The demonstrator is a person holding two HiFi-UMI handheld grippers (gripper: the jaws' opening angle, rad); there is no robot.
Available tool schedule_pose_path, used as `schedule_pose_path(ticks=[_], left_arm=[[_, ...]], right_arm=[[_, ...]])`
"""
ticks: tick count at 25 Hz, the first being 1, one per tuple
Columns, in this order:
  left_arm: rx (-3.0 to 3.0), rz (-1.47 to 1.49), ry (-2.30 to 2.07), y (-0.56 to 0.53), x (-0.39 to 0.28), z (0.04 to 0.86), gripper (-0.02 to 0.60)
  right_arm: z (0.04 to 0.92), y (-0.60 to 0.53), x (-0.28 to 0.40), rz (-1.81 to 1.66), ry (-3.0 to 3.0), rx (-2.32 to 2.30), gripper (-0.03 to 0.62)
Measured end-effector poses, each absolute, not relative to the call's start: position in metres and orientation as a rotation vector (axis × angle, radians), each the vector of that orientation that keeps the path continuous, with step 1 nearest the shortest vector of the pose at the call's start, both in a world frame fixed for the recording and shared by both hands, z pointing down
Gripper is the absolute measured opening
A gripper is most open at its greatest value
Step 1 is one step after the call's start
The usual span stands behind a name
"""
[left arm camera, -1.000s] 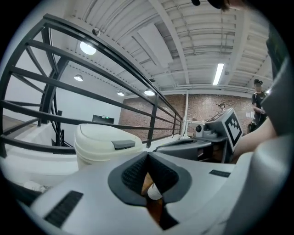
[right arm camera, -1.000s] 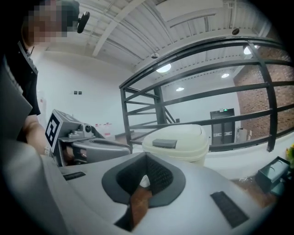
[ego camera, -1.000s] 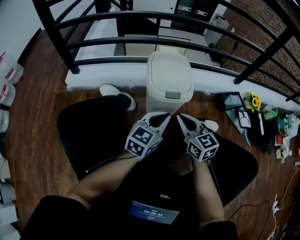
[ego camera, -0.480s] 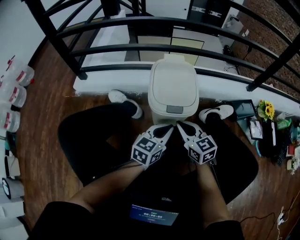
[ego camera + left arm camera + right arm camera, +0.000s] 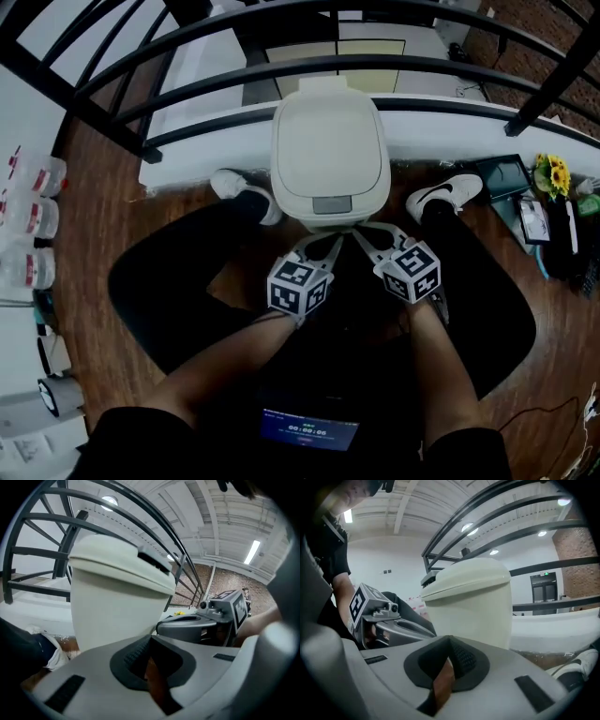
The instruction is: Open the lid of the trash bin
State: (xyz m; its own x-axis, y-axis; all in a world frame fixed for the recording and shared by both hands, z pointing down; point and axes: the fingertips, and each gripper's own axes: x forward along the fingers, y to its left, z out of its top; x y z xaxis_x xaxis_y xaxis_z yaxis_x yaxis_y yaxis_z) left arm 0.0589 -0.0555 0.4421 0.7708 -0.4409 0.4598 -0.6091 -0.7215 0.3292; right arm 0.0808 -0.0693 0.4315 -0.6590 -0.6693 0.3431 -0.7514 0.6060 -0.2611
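A cream trash bin (image 5: 328, 155) stands on the wood floor against a white ledge, its lid (image 5: 330, 141) down. A grey push tab (image 5: 331, 204) sits at the lid's front edge. My left gripper (image 5: 325, 242) and right gripper (image 5: 366, 238) are side by side just in front of the bin, tips pointing at its front wall below the tab. Both are shut with nothing between the jaws. In the left gripper view the bin (image 5: 112, 606) rises close ahead, with the right gripper (image 5: 206, 620) beside it. The right gripper view shows the bin (image 5: 473, 606) and the left gripper (image 5: 389, 620).
Black railing bars (image 5: 309, 66) cross above the bin over the white ledge (image 5: 187, 150). The person's shoes (image 5: 239, 187) (image 5: 448, 195) flank the bin. Bottles (image 5: 28, 220) line the left; sunflowers (image 5: 551, 173) and small items lie right. A lit screen (image 5: 309, 433) rests on the lap.
Both grippers have come forward to the bin's front, their tips now just under the lid's tab. The right shoe has stepped up beside the bin. The lid stays down.
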Motion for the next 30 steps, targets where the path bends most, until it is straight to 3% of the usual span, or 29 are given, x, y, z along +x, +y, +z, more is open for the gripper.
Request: schedule_pose_path(ticks=[12,30], left_arm=[[2.413,0.765,-0.819,-0.070,0.071,0.547,0.035],[2.352,0.916,-0.827,-0.096,0.073,0.646,0.035]], right_arm=[[0.490,-0.080,0.085,0.741,-2.576,1.114,0.025],[0.561,-0.098,0.081,0.884,-2.456,1.120,0.026]])
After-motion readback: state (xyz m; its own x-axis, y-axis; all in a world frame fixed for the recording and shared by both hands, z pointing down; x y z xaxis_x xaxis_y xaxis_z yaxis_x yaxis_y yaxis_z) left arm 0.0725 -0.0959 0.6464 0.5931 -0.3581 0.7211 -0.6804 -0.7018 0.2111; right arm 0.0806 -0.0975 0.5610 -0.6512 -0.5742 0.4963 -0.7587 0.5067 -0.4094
